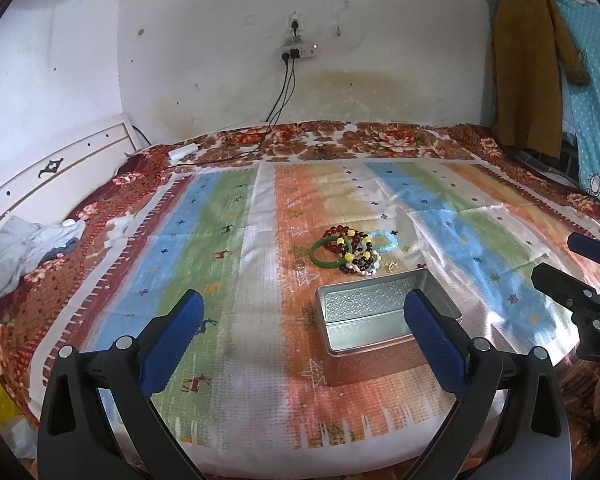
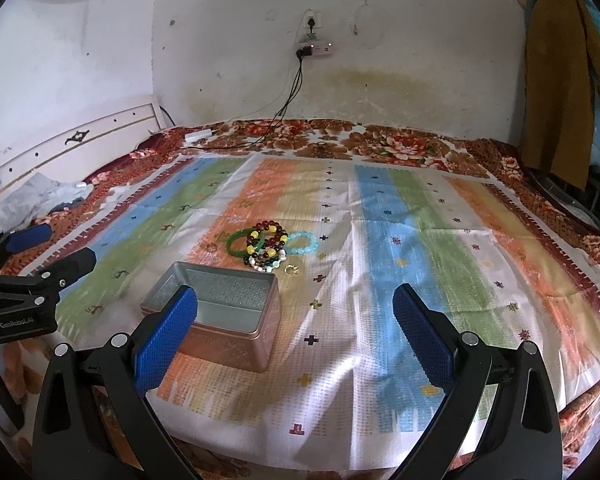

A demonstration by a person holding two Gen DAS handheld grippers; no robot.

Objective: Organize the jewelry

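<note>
An open silver metal tin [image 1: 383, 320] [image 2: 216, 312] sits empty on the striped cloth. Just beyond it lies a pile of jewelry: a green bangle [image 1: 328, 254] [image 2: 244, 244], beaded bracelets [image 1: 359, 256] [image 2: 270, 246] and a light blue bead bracelet [image 1: 384, 240] [image 2: 303, 242]. A small gold piece [image 2: 291, 268] lies beside the pile. My left gripper [image 1: 305, 332] is open, hovering near the tin's left side. My right gripper [image 2: 296, 332] is open too, to the right of the tin. Each gripper shows at the other view's edge.
The striped cloth [image 2: 399, 264] covers a floral bedspread [image 1: 379, 140]. A white headboard [image 1: 52, 176] and crumpled grey cloth [image 1: 24, 248] lie at the left. Black cables [image 1: 280, 96] run down from a wall socket. Clothes [image 1: 527, 64] hang at the right.
</note>
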